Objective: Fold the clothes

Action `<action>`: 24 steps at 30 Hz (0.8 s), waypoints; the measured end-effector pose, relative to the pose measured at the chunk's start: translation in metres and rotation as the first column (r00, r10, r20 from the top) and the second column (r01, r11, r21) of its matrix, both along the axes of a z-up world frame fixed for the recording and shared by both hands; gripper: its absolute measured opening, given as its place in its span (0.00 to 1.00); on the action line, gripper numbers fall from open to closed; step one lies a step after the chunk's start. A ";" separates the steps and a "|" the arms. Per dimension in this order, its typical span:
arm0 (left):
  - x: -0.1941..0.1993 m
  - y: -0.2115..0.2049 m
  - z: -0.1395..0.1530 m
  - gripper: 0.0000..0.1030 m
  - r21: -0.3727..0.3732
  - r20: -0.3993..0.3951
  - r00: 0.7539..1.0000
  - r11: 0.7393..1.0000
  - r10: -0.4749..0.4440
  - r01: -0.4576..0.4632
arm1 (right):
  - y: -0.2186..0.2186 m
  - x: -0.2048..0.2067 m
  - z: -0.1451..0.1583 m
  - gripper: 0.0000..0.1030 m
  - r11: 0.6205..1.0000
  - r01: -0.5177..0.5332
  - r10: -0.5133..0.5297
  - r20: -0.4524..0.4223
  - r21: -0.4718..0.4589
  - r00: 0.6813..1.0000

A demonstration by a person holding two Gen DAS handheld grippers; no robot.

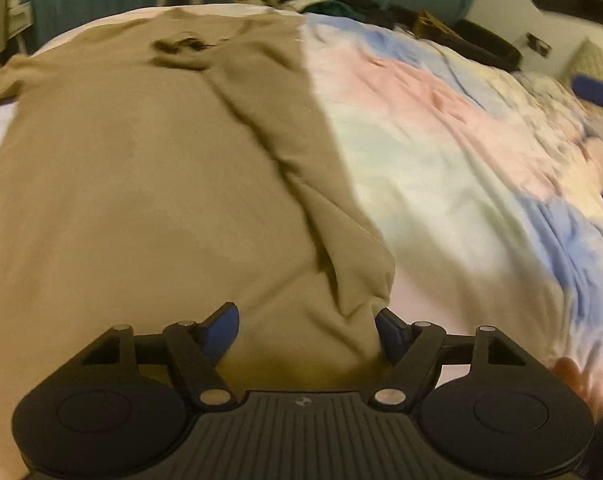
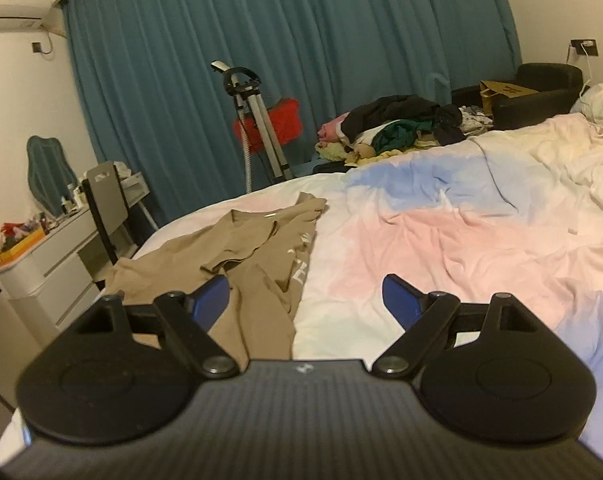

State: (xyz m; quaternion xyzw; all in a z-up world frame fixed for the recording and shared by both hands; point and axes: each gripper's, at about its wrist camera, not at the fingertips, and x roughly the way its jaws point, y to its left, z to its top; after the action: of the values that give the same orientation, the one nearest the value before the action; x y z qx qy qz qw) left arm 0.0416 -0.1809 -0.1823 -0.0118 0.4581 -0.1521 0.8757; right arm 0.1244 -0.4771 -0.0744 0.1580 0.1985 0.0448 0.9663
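Dim warm light; left view motion-blurred, fisheye-bent edges.

The left gripper (image 1: 307,330) tips steeply downward, its jaws set wide with tan cloth bunched between them, the blue pads (image 1: 391,330) not visibly pressing it. The right gripper (image 2: 307,300) points nearly level, jaws spread wide and holding nothing.

1. The left gripper (image 1: 305,330) is built of matte black plastic, with blue pads on its fingers (image 1: 221,330).
2. Two round black discs and a ribbed centre plate with a small emblem are seen on its body.
3. Silver pivot screws are set into the linkage arms.
4. The right gripper (image 2: 303,300) is made the same way.
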 end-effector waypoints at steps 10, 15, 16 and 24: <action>-0.007 0.074 0.021 0.71 -0.025 -0.033 0.969 0.969 0.246 -0.247 | -0.001 0.006 -0.002 0.82 0.998 -0.035 0.035 -0.011 0.045 0.999; -0.014 0.094 0.042 0.71 0.056 0.067 0.924 0.923 0.377 -0.381 | -0.006 0.006 -0.002 0.82 0.996 -0.042 0.043 -0.010 0.082 0.999; -0.016 0.096 0.047 0.71 0.046 0.083 0.918 0.918 0.389 -0.393 | -0.007 0.006 -0.002 0.82 0.995 -0.042 0.043 -0.010 0.091 0.999; -0.060 0.000 0.082 0.71 0.022 0.264 0.959 0.994 -0.105 0.102 | -0.027 0.003 0.001 0.82 0.989 -0.017 0.016 0.008 0.147 1.000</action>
State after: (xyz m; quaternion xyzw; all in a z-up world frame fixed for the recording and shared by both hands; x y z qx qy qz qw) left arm -0.0189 -0.1808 -0.1003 0.0363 0.3376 -0.1960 0.9200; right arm 0.1275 -0.5044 -0.0730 0.2272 0.1926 0.0678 0.9522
